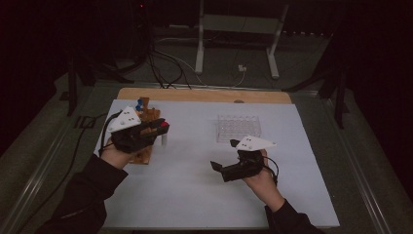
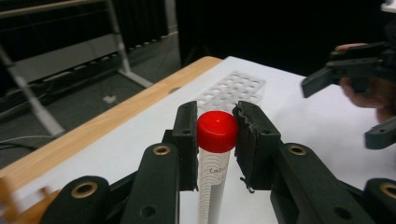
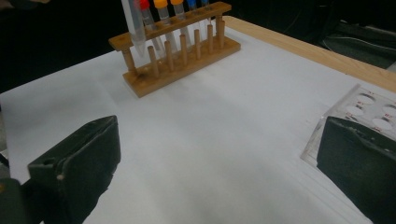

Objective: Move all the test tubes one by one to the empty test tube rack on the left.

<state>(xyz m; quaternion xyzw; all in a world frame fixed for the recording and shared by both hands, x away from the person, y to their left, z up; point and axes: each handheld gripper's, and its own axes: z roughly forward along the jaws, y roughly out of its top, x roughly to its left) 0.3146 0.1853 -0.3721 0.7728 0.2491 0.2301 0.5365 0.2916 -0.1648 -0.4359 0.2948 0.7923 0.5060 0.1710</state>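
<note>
Red-capped clear plastic tube point(image 2: 216, 154) hangs upright, clamped in your left gripper point(image 2: 216, 140); your right gripper point(image 1: 225, 158) gapes empty.

My claw point(image 2: 216, 135) clamps a red-capped tube point(image 2: 215, 154) upright between its pads. A clear rack point(image 2: 232, 89) lies beyond on the desk point(image 2: 299, 121), near its wooden far edge.

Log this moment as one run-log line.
left hand-held gripper: shut on red-capped tube, lifted off table | right hand-held gripper: open, nothing between jaws | wooden rack: holds capped tubes | clear tray: untouched
</note>
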